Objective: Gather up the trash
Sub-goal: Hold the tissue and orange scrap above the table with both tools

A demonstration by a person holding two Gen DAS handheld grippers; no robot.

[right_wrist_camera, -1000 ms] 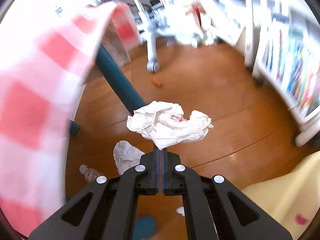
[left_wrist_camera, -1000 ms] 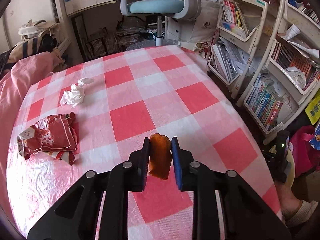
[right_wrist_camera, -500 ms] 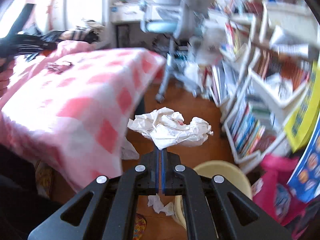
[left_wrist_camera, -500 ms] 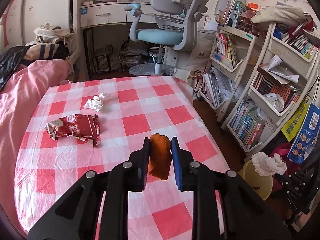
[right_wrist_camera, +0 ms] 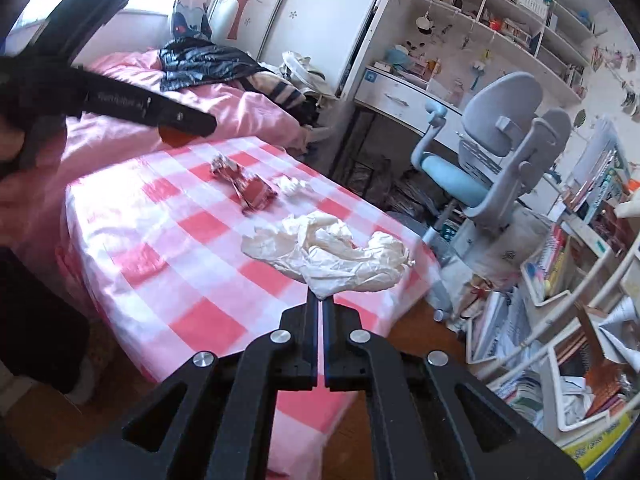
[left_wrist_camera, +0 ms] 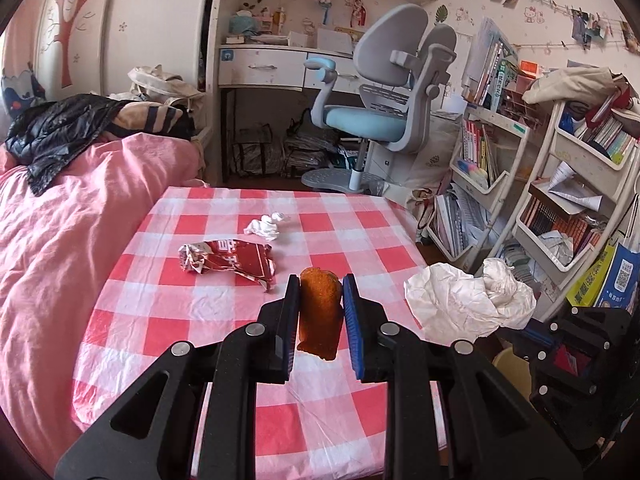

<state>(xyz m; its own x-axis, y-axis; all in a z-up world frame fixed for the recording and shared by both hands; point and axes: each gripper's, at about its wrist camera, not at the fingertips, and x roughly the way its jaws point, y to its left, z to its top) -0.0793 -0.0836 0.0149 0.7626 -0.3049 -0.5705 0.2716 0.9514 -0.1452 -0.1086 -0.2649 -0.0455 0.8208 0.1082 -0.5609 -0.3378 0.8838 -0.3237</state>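
My left gripper is shut on an orange-brown peel-like scrap and holds it above the red-and-white checked table. My right gripper is shut on a crumpled white paper, held in the air past the table's right edge; that paper also shows in the left wrist view. On the table lie a crumpled red snack wrapper and a small white tissue wad; both show in the right wrist view, the wrapper beside the tissue.
A yellowish bin stands on the floor right of the table, partly hidden by the right gripper. A blue-seated desk chair and a desk stand behind the table. White book racks are on the right, a pink bed on the left.
Both grippers have risen and pulled back from the table, each keeping its grip. The right gripper swung up from the floor and bin side to face the table.
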